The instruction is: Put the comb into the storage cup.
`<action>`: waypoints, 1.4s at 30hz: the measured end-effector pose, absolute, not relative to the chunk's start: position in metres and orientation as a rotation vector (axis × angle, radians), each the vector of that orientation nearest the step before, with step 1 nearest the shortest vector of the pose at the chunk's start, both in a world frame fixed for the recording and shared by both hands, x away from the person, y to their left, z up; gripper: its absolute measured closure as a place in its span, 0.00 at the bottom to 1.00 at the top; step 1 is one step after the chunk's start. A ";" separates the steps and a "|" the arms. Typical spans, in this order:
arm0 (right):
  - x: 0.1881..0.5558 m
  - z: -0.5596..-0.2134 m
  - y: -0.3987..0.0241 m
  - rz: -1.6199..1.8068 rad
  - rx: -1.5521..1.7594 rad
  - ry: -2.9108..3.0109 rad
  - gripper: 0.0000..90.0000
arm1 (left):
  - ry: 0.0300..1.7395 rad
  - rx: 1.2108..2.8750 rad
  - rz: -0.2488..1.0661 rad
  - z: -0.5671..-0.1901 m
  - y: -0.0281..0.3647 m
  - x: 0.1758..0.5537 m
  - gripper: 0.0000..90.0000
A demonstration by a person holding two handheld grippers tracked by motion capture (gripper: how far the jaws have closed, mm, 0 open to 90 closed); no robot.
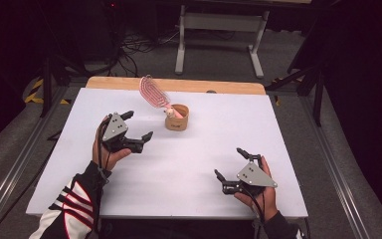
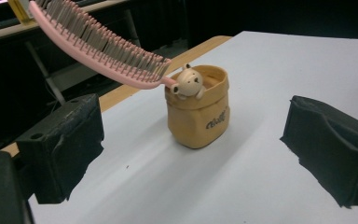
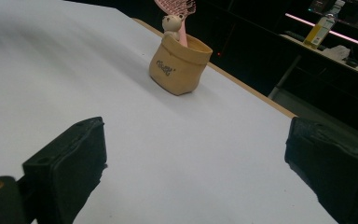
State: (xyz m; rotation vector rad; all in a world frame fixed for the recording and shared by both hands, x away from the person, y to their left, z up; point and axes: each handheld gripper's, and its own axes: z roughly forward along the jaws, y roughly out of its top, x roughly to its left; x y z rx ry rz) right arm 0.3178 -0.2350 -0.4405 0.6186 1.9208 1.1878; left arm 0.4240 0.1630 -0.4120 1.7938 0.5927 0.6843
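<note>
A pink hairbrush stood handle-down in a small tan pot toward the far side of the white worktop. Its long axis leaned, the bristled head pointing up and away to the far left. The left gripper hung with fingers spread wide, and the pot sat just ahead of them. The right gripper, fingers likewise apart and empty, sat well back from the pot.

The left gripper view showed the bristles and a little bear figure on the rim. The right gripper view caught a bottle on a shelf beyond.
</note>
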 end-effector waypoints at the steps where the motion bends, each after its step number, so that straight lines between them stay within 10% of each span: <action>1: 0.318 -0.440 -0.235 1.188 0.619 1.920 0.07 | 0.585 1.800 0.686 -0.412 0.162 0.422 0.07; 42: 0.316 -0.440 -0.232 1.180 0.601 1.931 0.07 | 0.430 1.845 0.709 -0.403 0.162 0.374 0.06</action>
